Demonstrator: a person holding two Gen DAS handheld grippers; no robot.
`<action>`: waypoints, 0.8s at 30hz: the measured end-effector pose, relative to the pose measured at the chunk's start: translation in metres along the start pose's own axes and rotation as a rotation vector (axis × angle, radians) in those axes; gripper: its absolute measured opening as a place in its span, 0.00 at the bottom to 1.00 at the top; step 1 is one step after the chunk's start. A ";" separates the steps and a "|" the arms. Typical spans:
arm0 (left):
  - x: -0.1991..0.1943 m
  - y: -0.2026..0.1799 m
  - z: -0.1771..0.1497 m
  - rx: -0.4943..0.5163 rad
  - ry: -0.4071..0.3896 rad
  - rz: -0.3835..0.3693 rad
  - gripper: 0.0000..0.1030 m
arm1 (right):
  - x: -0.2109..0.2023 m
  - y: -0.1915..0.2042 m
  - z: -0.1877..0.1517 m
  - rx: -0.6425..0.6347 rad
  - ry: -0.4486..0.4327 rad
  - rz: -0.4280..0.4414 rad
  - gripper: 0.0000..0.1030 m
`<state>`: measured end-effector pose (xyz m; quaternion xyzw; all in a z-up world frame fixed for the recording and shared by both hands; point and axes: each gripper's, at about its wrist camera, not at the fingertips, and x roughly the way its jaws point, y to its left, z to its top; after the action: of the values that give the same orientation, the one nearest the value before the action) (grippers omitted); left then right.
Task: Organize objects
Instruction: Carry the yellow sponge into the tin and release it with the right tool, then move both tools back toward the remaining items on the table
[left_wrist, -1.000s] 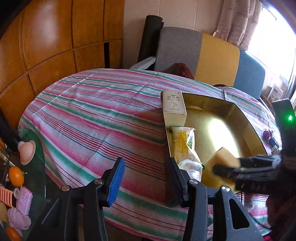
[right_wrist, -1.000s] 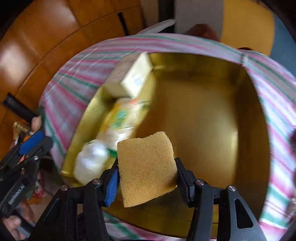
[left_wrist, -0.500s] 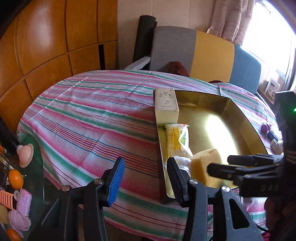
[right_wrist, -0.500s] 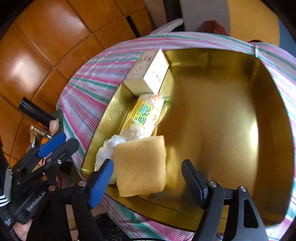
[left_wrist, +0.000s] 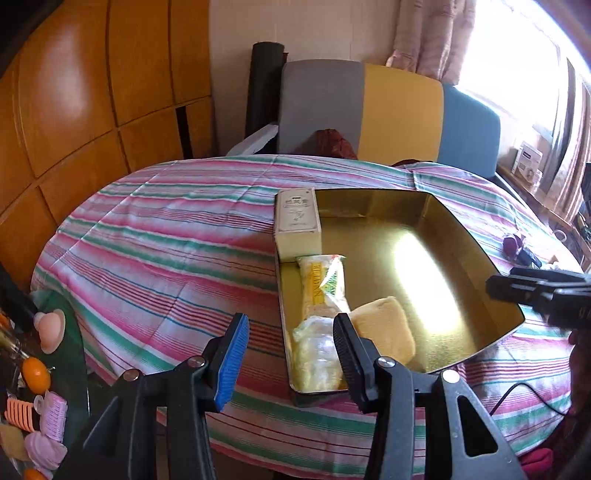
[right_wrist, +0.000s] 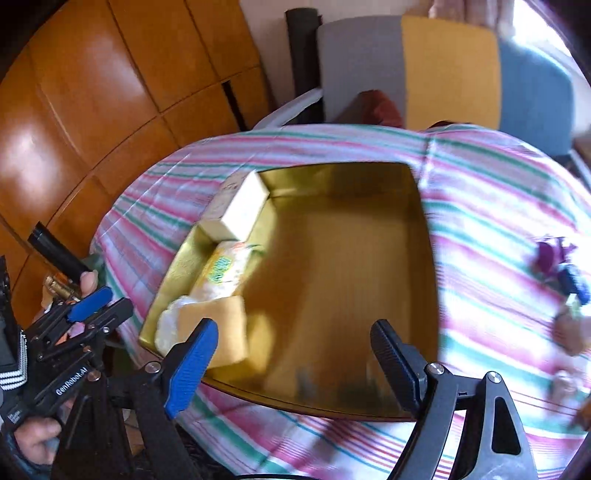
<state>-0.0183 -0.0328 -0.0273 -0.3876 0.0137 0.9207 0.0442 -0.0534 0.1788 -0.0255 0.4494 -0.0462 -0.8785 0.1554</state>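
Now Lying Loose in the Tin

Resting flat, the yellow sponge in the gold tin, beyond the blue finger. Widening, right gripper, gripping nothing. Hovering partly spread and empty, left gripper.
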 end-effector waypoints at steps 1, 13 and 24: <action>-0.001 -0.003 0.001 0.008 0.000 -0.004 0.46 | -0.006 -0.006 0.000 0.002 -0.008 -0.022 0.84; -0.005 -0.050 0.010 0.105 -0.004 -0.058 0.46 | -0.067 -0.106 -0.006 0.106 -0.083 -0.227 0.87; 0.001 -0.103 0.024 0.191 0.005 -0.134 0.46 | -0.116 -0.213 -0.012 0.271 -0.227 -0.490 0.88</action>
<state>-0.0267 0.0709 -0.0098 -0.3838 0.0753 0.9093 0.1424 -0.0295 0.4180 0.0108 0.3629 -0.0703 -0.9202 -0.1288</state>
